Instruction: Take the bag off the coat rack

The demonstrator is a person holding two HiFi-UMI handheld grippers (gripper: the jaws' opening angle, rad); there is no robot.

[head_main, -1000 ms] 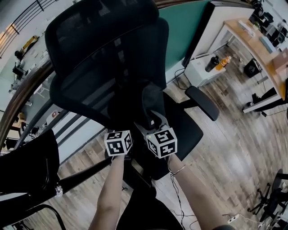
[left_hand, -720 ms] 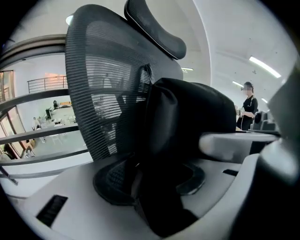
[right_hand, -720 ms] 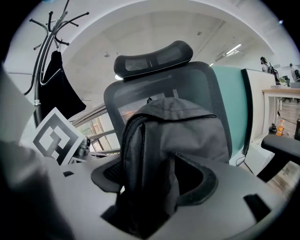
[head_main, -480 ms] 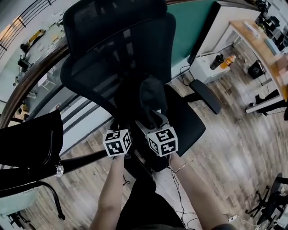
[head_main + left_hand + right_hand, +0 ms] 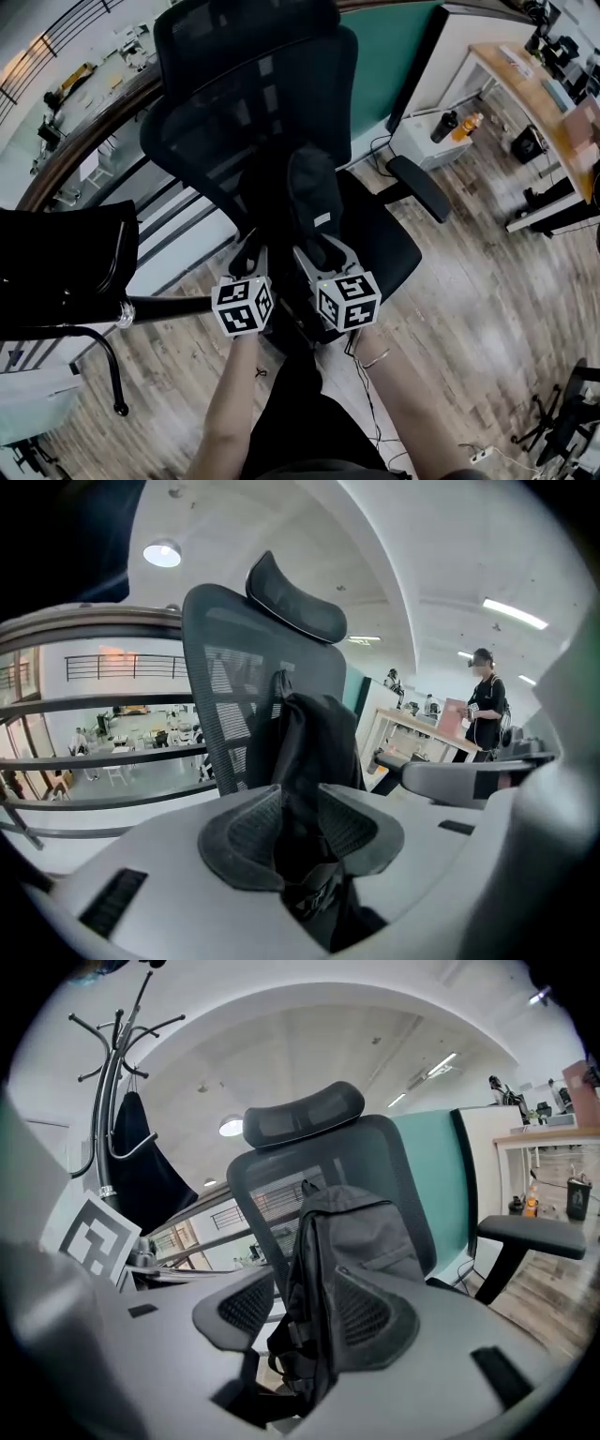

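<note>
At centre frame, on the seat of the black mesh office chair point(image 5: 253, 84), the black bag point(image 5: 314, 192) stood upright against the backrest, well apart from the coat rack point(image 5: 173, 307) at the left edge. It was judged soft, light and apt to slump, best taken by its top loop or straps, with backrest and armrest point(image 5: 419, 187) hemming it in. Just below it, the left gripper point(image 5: 251, 251) and right gripper point(image 5: 323, 251) had jaws partly apart that had just been closing, with the pads pressing on nothing.

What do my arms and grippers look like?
Both the left gripper and right gripper are light grey with dark textured pads. Each carries a cube of black-and-white square markers. No sleeves show; there is a thin bracelet on the right wrist.
</note>
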